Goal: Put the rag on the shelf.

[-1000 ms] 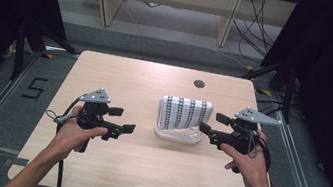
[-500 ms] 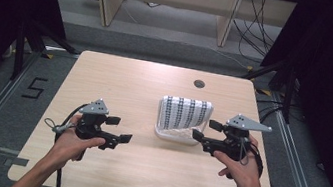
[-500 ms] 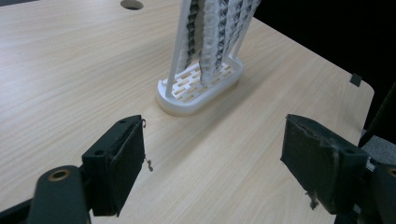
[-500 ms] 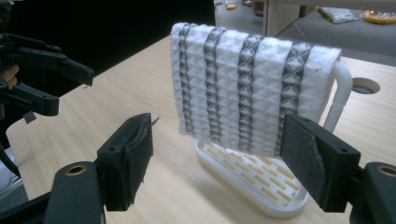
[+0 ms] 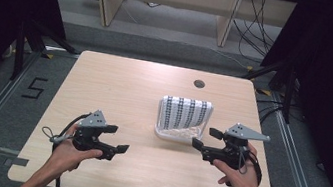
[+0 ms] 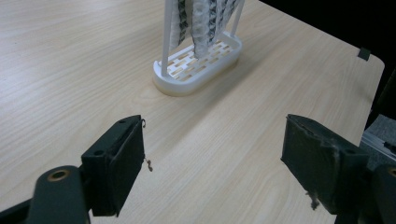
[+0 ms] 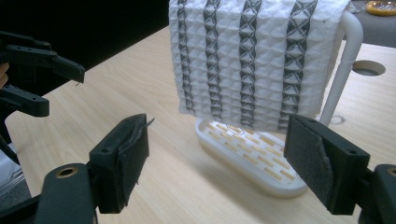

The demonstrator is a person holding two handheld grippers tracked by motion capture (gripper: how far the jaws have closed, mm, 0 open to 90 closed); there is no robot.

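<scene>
- Pale wood grain covers the bench (image 5: 124,92), which has a small round hole (image 5: 199,84) near its far edge, toward the right corner.
- A white rack (image 5: 164,132) with an oval slotted base stands right of the bench's middle, about halfway between the far and near edges.
- A white waffle-weave cloth (image 5: 185,112) with dark patterned stripes hangs over the rack's top bar and stops short of the base.
- The left gripper (image 5: 116,139) is held in the person's left hand (image 5: 65,154) above the near left part of the bench, well apart from the rack; its jaws stand wide apart with nothing between them.
- In the left gripper view, bare wood lies between the jaws and the rack's base (image 6: 198,65) sits farther off.
- The right gripper (image 5: 206,138) is held in the person's right hand (image 5: 241,179) near the right edge, its jaws spread and empty, just beside the rack's near right end.
- In the right gripper view, the cloth (image 7: 254,56) hangs ahead of the parted jaws without touching them, and the left gripper (image 7: 56,84) shows at the left.
</scene>
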